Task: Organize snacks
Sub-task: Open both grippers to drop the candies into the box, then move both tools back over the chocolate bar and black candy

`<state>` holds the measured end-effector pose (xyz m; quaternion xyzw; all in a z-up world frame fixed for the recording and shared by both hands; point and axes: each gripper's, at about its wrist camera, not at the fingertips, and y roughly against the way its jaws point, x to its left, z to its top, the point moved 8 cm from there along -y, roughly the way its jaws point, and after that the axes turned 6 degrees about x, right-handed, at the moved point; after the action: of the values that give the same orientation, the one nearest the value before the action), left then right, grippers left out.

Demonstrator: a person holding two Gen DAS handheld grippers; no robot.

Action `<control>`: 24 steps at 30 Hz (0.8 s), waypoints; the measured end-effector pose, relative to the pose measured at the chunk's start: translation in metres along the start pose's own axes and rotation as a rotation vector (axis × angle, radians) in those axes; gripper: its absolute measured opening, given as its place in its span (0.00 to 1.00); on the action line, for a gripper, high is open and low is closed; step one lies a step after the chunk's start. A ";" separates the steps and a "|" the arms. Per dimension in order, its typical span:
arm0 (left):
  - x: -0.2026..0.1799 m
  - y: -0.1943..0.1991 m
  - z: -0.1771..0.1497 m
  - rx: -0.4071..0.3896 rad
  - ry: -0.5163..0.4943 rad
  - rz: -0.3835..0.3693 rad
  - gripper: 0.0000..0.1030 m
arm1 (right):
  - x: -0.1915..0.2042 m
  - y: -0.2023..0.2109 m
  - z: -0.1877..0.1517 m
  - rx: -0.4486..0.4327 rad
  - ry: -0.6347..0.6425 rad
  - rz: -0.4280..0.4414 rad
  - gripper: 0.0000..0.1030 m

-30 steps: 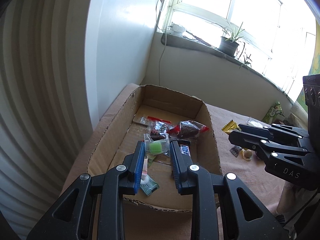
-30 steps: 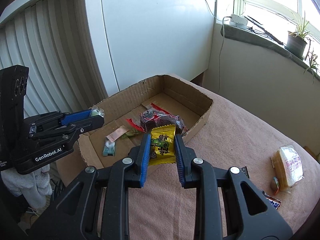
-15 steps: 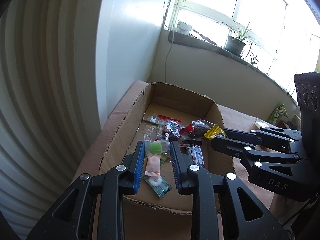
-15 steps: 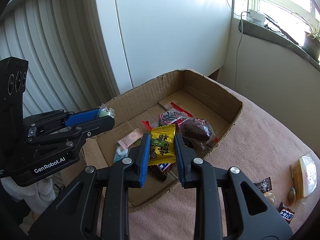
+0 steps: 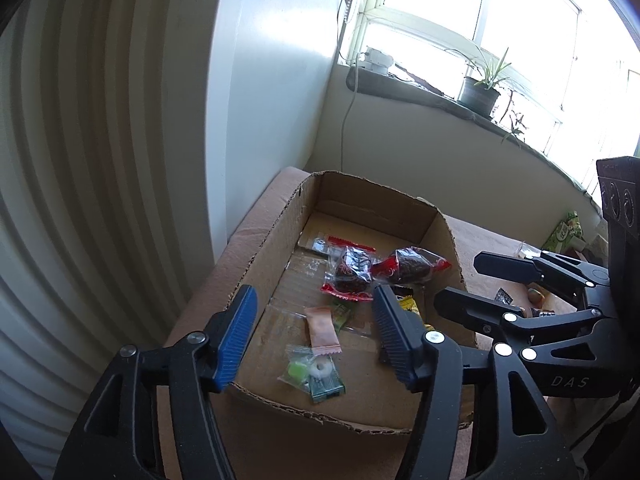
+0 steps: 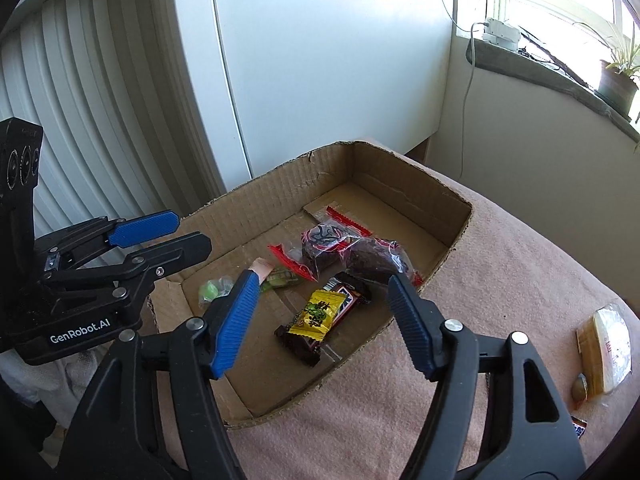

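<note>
from my seat both sets of jaws have just been opening and now stand spread with nothing between the pads. my right gripper (image 6: 320, 320) hangs over the near corner of the cardboard box (image 6: 400, 176), and the yellow candy packet (image 6: 318, 314) lies on the box floor right below it, resting partly on a dark chocolate bar wrapper (image 6: 340, 300). my left gripper (image 5: 312, 332) hangs over the near end on its side, with the clear-wrapped green candy (image 5: 298, 370) lying on the floor under it, just beside a pink sachet (image 5: 323, 330).

the risk i see nearest is the 2 grippers: they sit close side by side over the same corner, so pulling either back carelessly could knock them together or catch the torn box rim and drag the light box across the pink cloth (image 6: 500, 280).

further in, the 2 dark cakes in red-edged wrappers (image 6: 352, 252) are heaped together; a low pass could snag the film and flick one out.

beyond the box, the wrapped white cake (image 6: 610, 344) and small pieces lie near the cloth's edge, so a clumsy reach there could push them off.
</note>
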<state>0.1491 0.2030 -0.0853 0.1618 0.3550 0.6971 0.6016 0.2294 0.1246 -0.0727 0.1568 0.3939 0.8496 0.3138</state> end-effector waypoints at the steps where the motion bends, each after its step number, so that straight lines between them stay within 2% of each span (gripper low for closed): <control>1: 0.000 0.001 0.000 -0.004 -0.001 0.005 0.68 | -0.002 0.001 0.000 -0.003 -0.003 -0.008 0.80; 3: 0.000 0.001 0.001 -0.003 -0.005 0.015 0.68 | -0.006 0.004 0.000 -0.012 -0.010 -0.020 0.88; 6: 0.001 0.000 0.002 -0.001 -0.004 0.030 0.76 | -0.011 0.008 -0.001 -0.016 -0.017 -0.038 0.90; 8: 0.001 0.000 0.002 -0.002 0.001 0.033 0.77 | -0.014 0.010 -0.002 -0.017 -0.020 -0.051 0.91; 11: 0.001 0.000 0.002 0.008 0.010 0.040 0.82 | -0.019 0.011 -0.005 -0.009 -0.027 -0.060 0.92; 16: -0.002 -0.001 0.002 0.025 0.011 0.062 0.82 | -0.030 0.019 -0.012 -0.009 -0.049 -0.071 0.92; 24: -0.020 0.006 0.001 0.019 -0.016 0.056 0.82 | -0.049 0.045 -0.025 -0.033 -0.079 -0.102 0.92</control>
<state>0.1499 0.1837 -0.0767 0.1829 0.3524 0.7088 0.5831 0.2350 0.0560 -0.0552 0.1647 0.3747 0.8321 0.3743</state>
